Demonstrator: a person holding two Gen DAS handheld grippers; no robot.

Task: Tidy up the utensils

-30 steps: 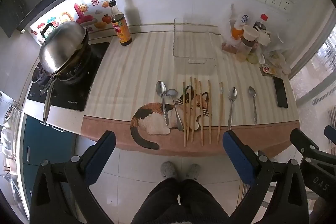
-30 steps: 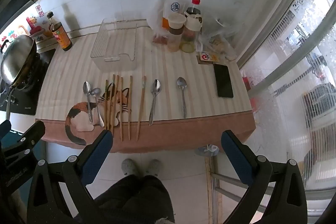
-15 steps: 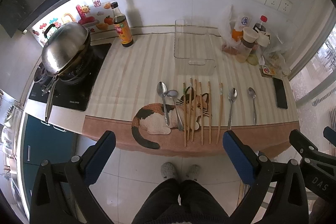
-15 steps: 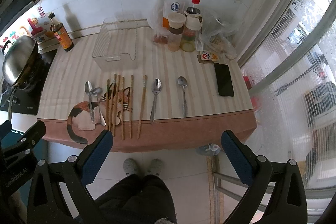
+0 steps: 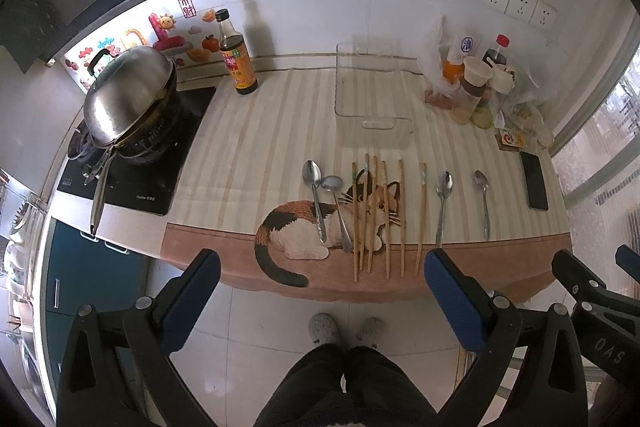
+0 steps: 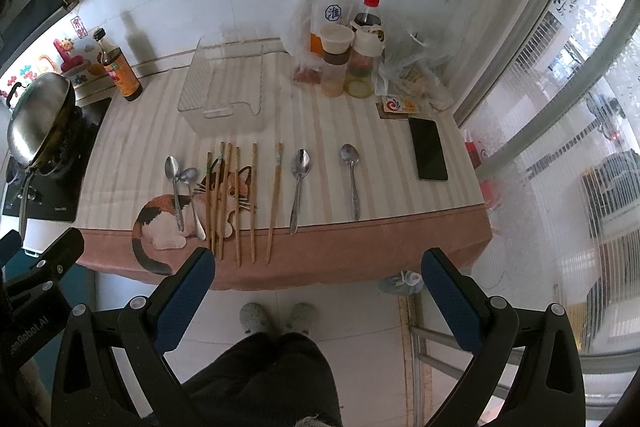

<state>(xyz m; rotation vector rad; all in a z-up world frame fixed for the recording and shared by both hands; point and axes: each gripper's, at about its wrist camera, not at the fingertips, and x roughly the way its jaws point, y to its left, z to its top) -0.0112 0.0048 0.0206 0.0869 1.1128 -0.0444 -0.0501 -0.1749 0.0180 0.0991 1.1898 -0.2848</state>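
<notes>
We hold both grippers above the floor in front of the tabletop (image 5: 248, 147), and little separates this moment from a second ago: the view has drifted only slightly, with the cat-print cloth (image 5: 304, 227) sitting a touch lower and nearer in both wrist views. The left gripper (image 5: 320, 291) has its fingers spread wide and released, nothing between them; the right gripper (image 6: 318, 287) is likewise spread apart and empty. Neither has reached the tabletop.

The utensils lie where they lay before. Two spoons (image 5: 326, 203) rest side by side on the cat print, touching near their bowls. Just to their right the wooden chopsticks (image 5: 380, 215) lie in a loose row, pointing toward the tabletop's front edge. Further right, two more spoons (image 6: 326, 183) lie apart from each other. The clear tray (image 6: 224, 87) stands behind the chopsticks, with nothing in it. A dark phone (image 6: 430, 149) lies near the right edge, a sauce bottle (image 5: 236, 59) stands at the wall, and a lidded wok (image 5: 126, 95) sits on the stove at left.
</notes>
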